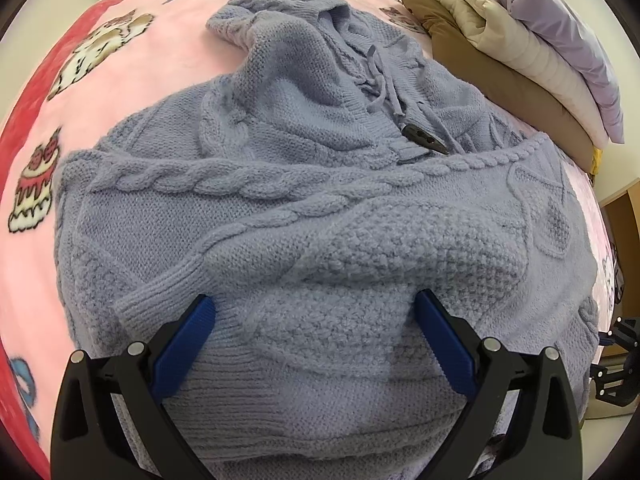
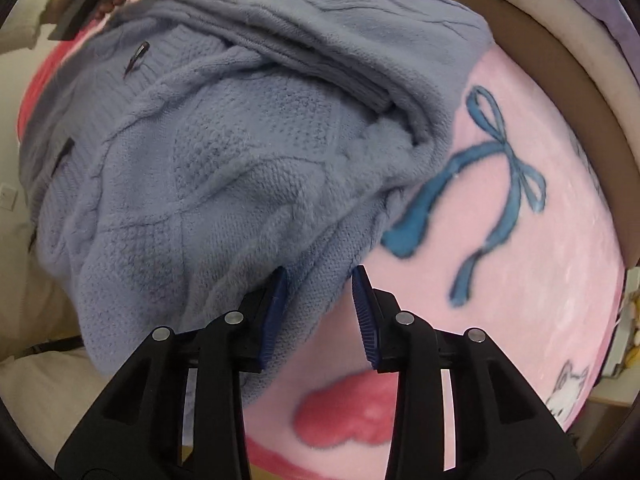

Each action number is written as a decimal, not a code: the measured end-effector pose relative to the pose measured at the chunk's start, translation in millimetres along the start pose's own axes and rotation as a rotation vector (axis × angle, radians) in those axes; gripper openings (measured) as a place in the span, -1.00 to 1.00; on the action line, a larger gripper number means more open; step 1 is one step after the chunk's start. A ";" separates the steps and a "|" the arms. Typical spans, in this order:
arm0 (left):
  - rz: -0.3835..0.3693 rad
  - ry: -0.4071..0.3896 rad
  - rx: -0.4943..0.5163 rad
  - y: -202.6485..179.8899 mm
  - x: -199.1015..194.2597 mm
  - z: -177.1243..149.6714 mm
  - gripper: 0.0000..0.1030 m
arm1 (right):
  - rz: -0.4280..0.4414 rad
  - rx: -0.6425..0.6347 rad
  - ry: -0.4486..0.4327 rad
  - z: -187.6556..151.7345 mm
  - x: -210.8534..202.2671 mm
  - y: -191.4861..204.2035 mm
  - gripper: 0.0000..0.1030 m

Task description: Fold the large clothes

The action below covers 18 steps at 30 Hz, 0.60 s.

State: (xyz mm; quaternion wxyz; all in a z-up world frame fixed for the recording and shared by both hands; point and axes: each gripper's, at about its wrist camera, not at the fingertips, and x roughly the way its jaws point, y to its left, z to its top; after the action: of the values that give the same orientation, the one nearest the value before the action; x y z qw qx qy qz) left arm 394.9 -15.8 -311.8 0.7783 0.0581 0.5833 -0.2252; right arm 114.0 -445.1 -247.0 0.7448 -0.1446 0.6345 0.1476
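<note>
A lavender-blue cable-knit hooded sweater (image 1: 312, 184) lies partly folded on a pink printed blanket (image 1: 168, 40), hood and drawstrings at the far end, a dark toggle button (image 1: 426, 140) at the neck. My left gripper (image 1: 314, 304) is open wide, its blue pads pressed against the sweater's near ribbed hem. In the right wrist view the sweater (image 2: 224, 152) is bunched on the left. My right gripper (image 2: 320, 276) is open, with the sweater's edge lying between the jaws over the pink blanket (image 2: 520, 280).
A stack of folded bedding, brown, cream and lilac (image 1: 520, 52), lies at the far right of the bed. The other gripper's black frame (image 1: 620, 360) shows at the right edge. The blanket has a blue bow print (image 2: 492, 184) to the right of the sweater.
</note>
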 end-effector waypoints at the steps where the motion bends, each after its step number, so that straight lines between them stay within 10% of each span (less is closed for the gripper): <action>1: 0.000 0.000 0.001 0.0 0.1 0.5 0.90 | -0.015 -0.015 0.013 1.8 2.8 3.5 -0.38; 5: -0.002 -0.001 0.001 1.0 0.2 0.8 0.90 | -0.037 -0.090 0.021 9.4 5.5 22.3 -0.75; 18: 0.009 -0.024 -0.002 -1.1 -0.5 -3.2 0.90 | 0.222 0.476 0.029 -38.2 24.7 -72.0 -0.82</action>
State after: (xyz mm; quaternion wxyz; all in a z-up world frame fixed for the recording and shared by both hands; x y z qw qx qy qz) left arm 391.5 -15.4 -312.1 0.7863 0.0572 0.5737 -0.2219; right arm 112.3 -525.4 -275.2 0.7280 0.1029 0.6739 0.0728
